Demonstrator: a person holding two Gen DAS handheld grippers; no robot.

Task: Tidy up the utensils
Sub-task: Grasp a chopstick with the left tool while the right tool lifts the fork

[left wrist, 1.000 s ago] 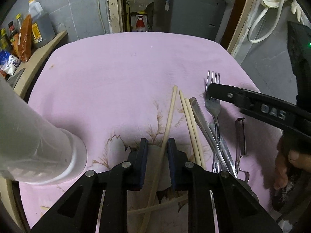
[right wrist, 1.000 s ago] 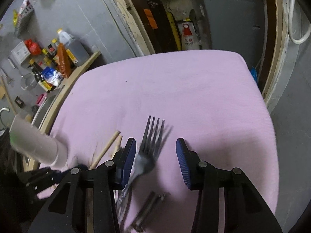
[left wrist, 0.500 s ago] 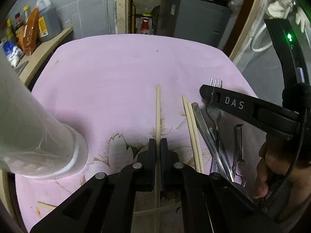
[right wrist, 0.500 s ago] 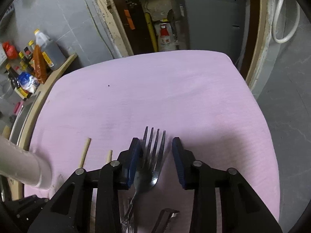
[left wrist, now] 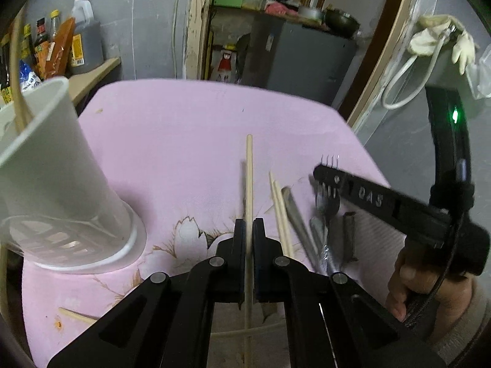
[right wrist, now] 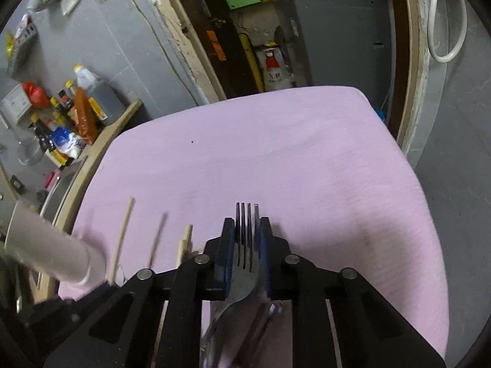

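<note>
Left wrist view: the left claw [left wrist: 249,230] is clamped on a single chopstick [left wrist: 249,178], which runs straight forward from between the pads above the pink-covered table [left wrist: 172,128]. A white utensil holder [left wrist: 52,184] stands on the table to the left, a chopstick leaning inside it. Two loose chopsticks [left wrist: 277,202] lie just right of the claw, beside a heap of metal cutlery [left wrist: 319,239]. The right claw [left wrist: 328,179] reaches in from the right, gripped by a hand [left wrist: 408,288].

Right wrist view: the right claw [right wrist: 247,254] has closed tight on a fork [right wrist: 245,245] across its head, tines pointing forward past the pads. The utensil holder [right wrist: 49,245] sits at the left edge, with chopsticks on the cloth between it and the claw.
</note>
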